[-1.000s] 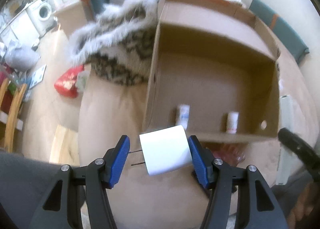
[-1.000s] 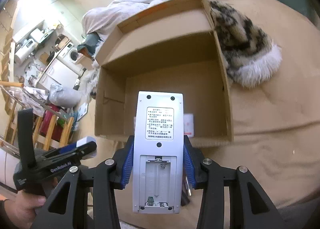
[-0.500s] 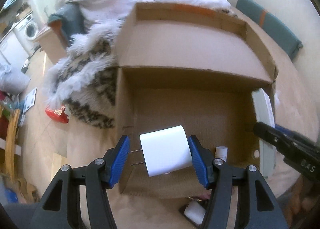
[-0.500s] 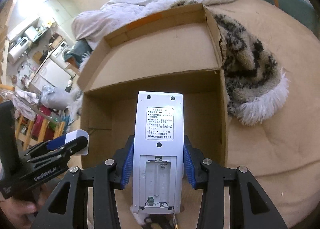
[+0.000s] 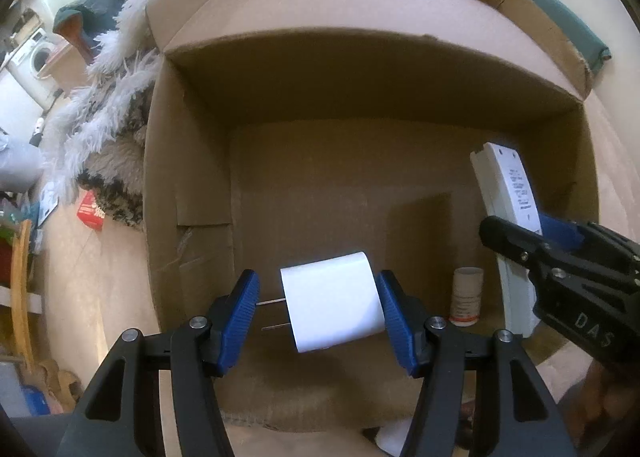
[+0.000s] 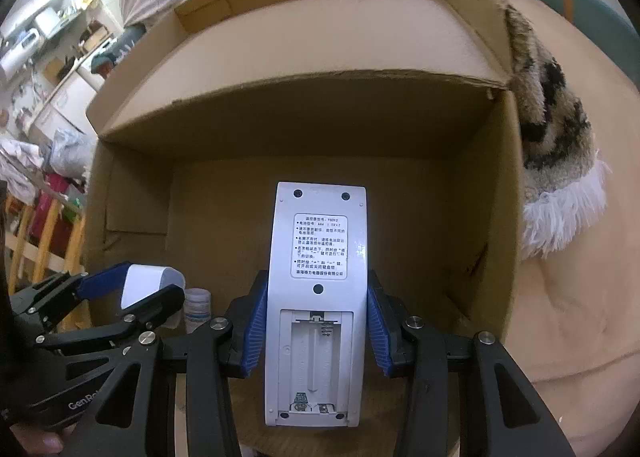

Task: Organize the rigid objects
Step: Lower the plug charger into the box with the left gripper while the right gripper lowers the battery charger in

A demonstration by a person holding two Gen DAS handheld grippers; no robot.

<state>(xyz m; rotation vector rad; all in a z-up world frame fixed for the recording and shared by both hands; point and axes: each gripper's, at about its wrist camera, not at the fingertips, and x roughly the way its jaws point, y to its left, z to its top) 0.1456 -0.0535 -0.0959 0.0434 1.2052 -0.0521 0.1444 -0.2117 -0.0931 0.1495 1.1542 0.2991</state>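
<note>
Here, left to right:

Left gripper (image 5: 318, 311): its jaws are clenched on the white plug adapter (image 5: 332, 303). The right pad presses its flat back; the two metal prongs (image 5: 274, 313) point left at the left pad and seem to touch it.

Adapter's axis: it lies crosswise between the jaws, prongs to the left and body to the right, not pointing into the box.

Adapter's place: held in the air above the near left part of the cardboard box (image 5: 188, 161), with bare brown floor of the box straight beyond it.

Small white bottle (image 5: 466, 297): it stands upright on the box floor against the near wall, just right of the adapter and between the two grippers. It is the one thing close to either drop spot.

Right gripper (image 6: 316, 327): its jaws grasp the white remote control (image 6: 318, 277) by its long edges, back side up, the battery bay open and empty.

Remote's axis: it runs lengthwise away from the jaws, its far end reaching toward the middle of the box.

Remote's place: over the near right part of the box, with free floor ahead and to the right.

Which hand is nearer: both seem about equally far into the opening. I judge each can set its thing down on its own side if both keep clear of the bottle.

Box's setting: it rests on a tan bed cover (image 6: 572, 297), with a furry throw (image 6: 556, 129) at its right wall.
</note>
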